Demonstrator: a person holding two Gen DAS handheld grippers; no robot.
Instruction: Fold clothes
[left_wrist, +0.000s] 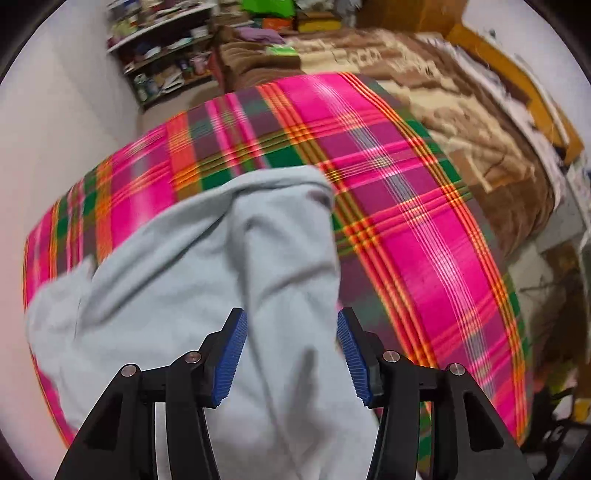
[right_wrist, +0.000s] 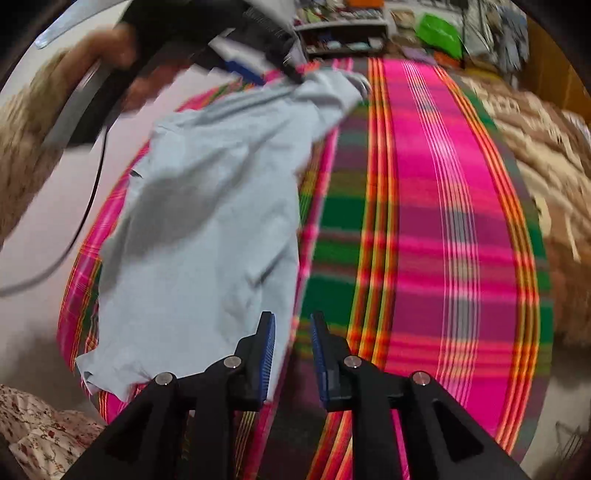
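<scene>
A pale blue garment (left_wrist: 184, 266) lies on a bright pink, green and orange plaid cloth (left_wrist: 406, 221). My left gripper (left_wrist: 291, 354) points down with a thick fold of the garment filling the gap between its blue pads. In the right wrist view, the left gripper (right_wrist: 258, 70) is at the top, drawing up the far end of the garment (right_wrist: 207, 206). My right gripper (right_wrist: 293, 354) stands open at the garment's near right edge. Only the plaid cloth (right_wrist: 424, 240) shows between its fingers. Both views are blurred.
A brown patterned blanket (left_wrist: 461, 140) covers the bed beyond the plaid cloth. Cluttered shelves (left_wrist: 162, 48) stand against the far wall. A person's hand (right_wrist: 107, 48) holds the left gripper, and a dark cable (right_wrist: 88, 206) hangs from it. Floral fabric (right_wrist: 44, 435) lies at the near left.
</scene>
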